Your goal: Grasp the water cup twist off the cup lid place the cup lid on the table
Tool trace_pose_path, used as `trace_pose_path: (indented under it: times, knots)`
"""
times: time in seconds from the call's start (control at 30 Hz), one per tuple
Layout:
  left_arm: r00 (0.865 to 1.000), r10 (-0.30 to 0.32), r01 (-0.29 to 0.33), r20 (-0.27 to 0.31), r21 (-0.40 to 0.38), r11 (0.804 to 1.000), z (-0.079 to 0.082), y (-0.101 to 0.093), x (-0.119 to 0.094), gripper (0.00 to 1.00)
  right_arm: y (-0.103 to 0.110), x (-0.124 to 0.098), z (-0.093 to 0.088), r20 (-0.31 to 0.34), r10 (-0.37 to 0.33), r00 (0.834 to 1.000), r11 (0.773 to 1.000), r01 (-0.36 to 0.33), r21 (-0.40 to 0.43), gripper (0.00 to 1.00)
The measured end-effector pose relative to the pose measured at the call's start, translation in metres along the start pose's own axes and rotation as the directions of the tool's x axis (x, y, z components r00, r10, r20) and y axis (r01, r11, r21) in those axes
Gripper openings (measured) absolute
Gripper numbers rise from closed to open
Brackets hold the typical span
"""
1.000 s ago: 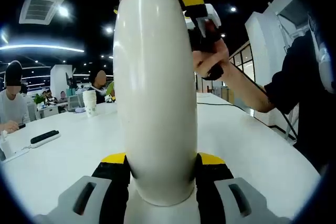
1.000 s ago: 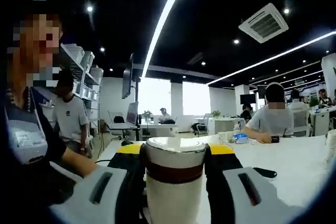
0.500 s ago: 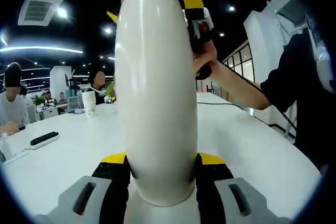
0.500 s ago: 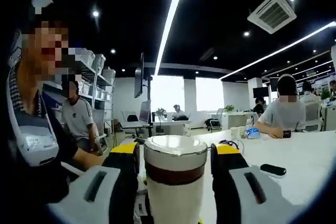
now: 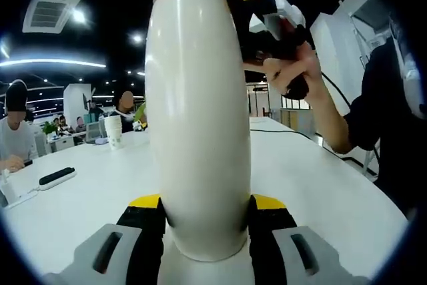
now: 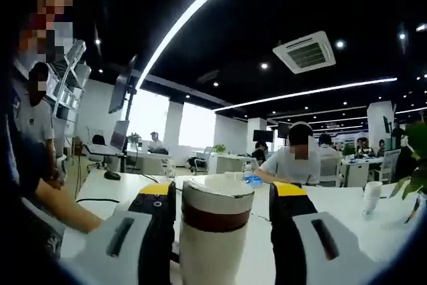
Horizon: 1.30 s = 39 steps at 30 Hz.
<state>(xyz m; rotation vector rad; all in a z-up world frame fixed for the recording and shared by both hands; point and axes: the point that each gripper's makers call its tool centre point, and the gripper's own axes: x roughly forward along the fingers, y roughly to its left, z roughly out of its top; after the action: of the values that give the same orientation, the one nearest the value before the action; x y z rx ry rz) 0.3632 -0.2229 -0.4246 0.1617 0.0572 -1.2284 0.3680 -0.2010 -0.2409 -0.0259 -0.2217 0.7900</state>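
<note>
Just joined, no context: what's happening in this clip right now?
A person works two handheld grippers on a white water cup standing on the white table. The left gripper clamps the cup's body low down. The right gripper is closed around the cup lid, the cap above a brown band. The person's hand grips that gripper's handle. The lid is on the cup, not yet on the table.

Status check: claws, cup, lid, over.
Left claw shut on cup body. Right claw clamped on cup lid, lid on the cup. Nothing in the way.
</note>
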Motion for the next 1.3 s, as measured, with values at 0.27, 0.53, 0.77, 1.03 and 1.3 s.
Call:
trace_pose_path:
  times: [0.27,0.53,0.77,1.03,1.3]
  knots:
    - [1.0,0.0,0.0,-0.001,0.001,1.0,0.0,0.001,-0.001,0.5,-0.001,0.006,-0.002,0.009,0.013,1.0,0.998,-0.013,0.062,0.48]
    - [1.0,-0.001,0.001,-0.001,0.0,1.0,0.0,0.001,-0.001,0.5,-0.002,0.006,0.004,0.041,0.055,0.998,0.996,-0.058,0.07,0.47]
    - [1.0,-0.001,0.001,-0.002,-0.001,1.0,0.0,0.0,-0.001,0.5,-0.002,0.007,0.003,0.053,0.069,0.996,0.995,-0.072,0.063,0.47]
    - [1.0,-0.002,0.002,0.0,0.0,1.0,0.0,0.0,-0.001,0.5,-0.004,0.006,0.004,0.09,0.082,0.993,0.991,-0.091,0.102,0.47]
    - [1.0,-0.005,0.005,0.0,0.003,1.0,0.0,-0.001,-0.001,0.5,-0.004,0.006,0.019,0.13,0.083,0.988,0.996,-0.085,0.006,0.47]
